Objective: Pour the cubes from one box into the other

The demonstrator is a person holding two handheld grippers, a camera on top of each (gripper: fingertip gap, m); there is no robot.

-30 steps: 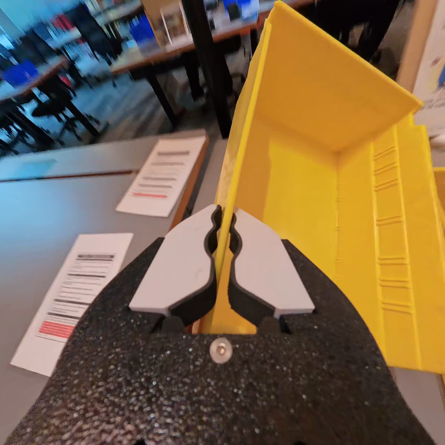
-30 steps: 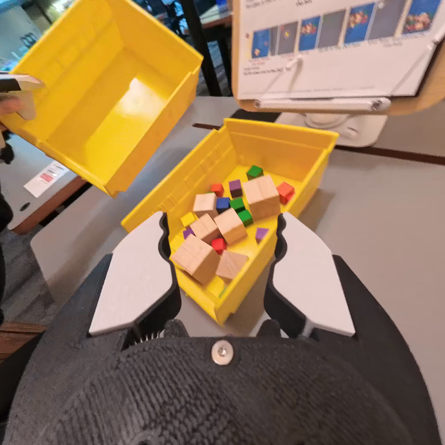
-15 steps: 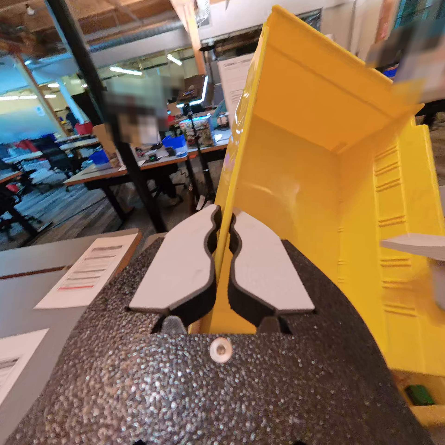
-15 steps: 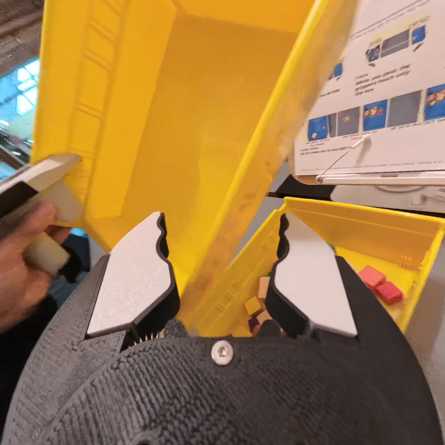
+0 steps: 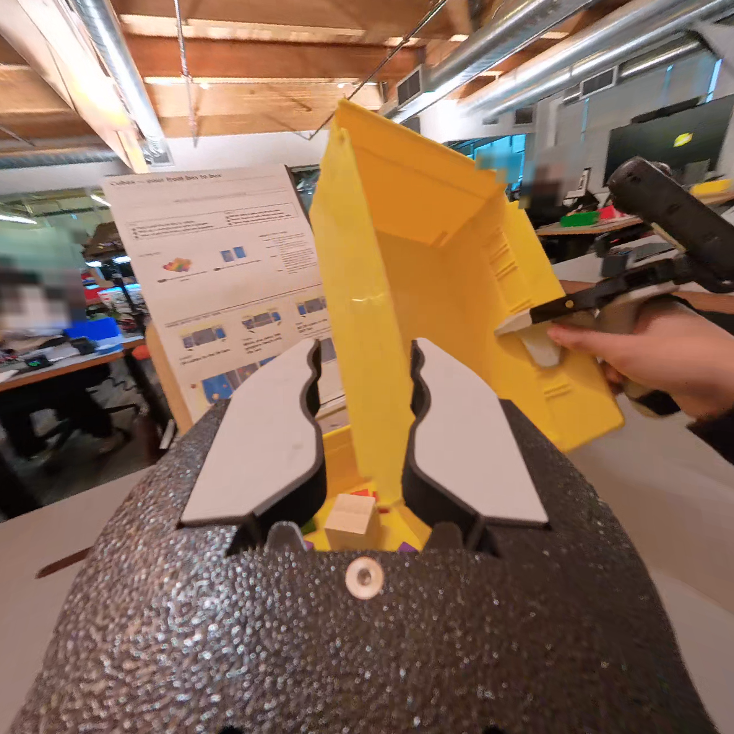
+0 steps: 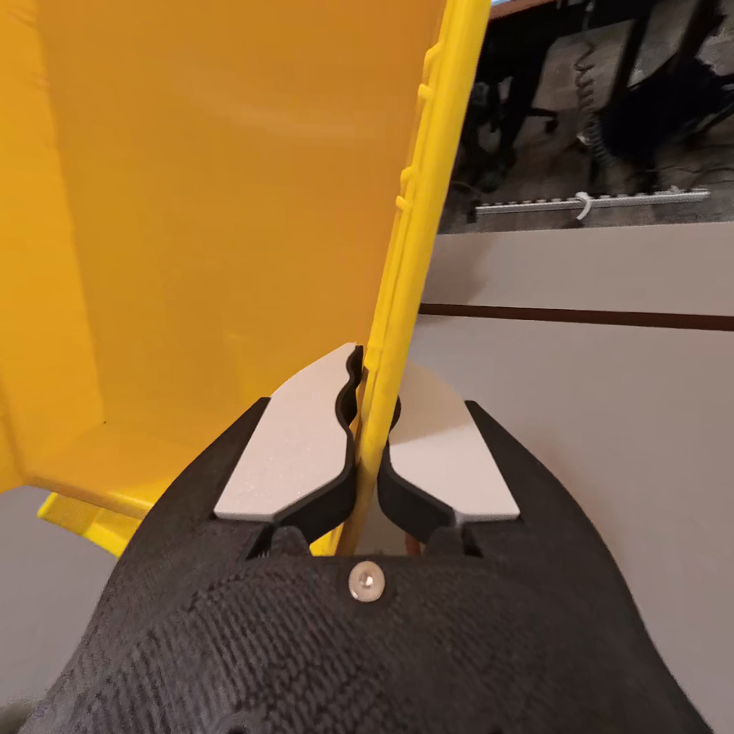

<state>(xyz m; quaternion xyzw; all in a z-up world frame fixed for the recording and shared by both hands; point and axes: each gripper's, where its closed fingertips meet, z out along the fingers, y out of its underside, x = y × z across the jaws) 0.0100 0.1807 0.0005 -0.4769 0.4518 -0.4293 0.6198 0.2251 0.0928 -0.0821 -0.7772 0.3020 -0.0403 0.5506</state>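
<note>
An empty yellow box (image 5: 445, 286) hangs tipped in the air, its open side facing me. My right gripper (image 6: 377, 365) is shut on one side wall of this box (image 6: 222, 198); in the left wrist view it (image 5: 528, 333) clamps the box's right wall. My left gripper (image 5: 365, 345) is open, its fingers apart on either side of the box's near wall. Below, between the left fingers, the second yellow box (image 5: 337, 449) holds a wooden cube (image 5: 349, 520) and small coloured cubes.
A white instruction board (image 5: 222, 278) stands behind the boxes. A person's hand (image 5: 655, 357) holds the right gripper. The grey table (image 6: 576, 437) stretches to the right, with a dark seam across it. Desks and chairs fill the room behind.
My left gripper has opened and let go of the empty box's wall. My right gripper has shut on the opposite wall. The box has swung over the cube box.
</note>
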